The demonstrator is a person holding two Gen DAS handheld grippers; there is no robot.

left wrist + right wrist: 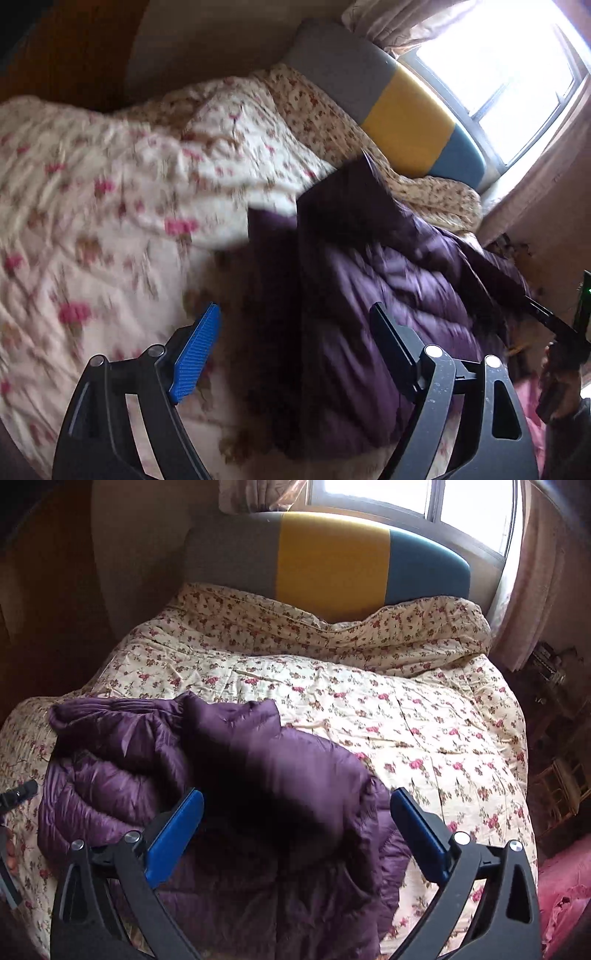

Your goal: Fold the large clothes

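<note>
A dark purple puffer jacket (258,746) lies crumpled on the floral quilt (406,720) at the near left of the bed. My right gripper (297,794) hovers over its near part, jaws wide open, and the blue pads (177,834) touch no cloth. In the blurred left wrist view the same jacket (369,266) stretches from the centre to the right. My left gripper (295,308) stands open above the jacket's left edge with nothing between its fingers. The jacket's near hem is hidden behind the gripper frames.
The floral quilt (110,221) covers the whole bed. A grey, yellow and blue headboard (332,557) stands at the far end under a bright window (369,491). Pink curtains (524,590) hang at the right, above cluttered shelves (554,738). Pink fabric (565,893) lies beside the bed.
</note>
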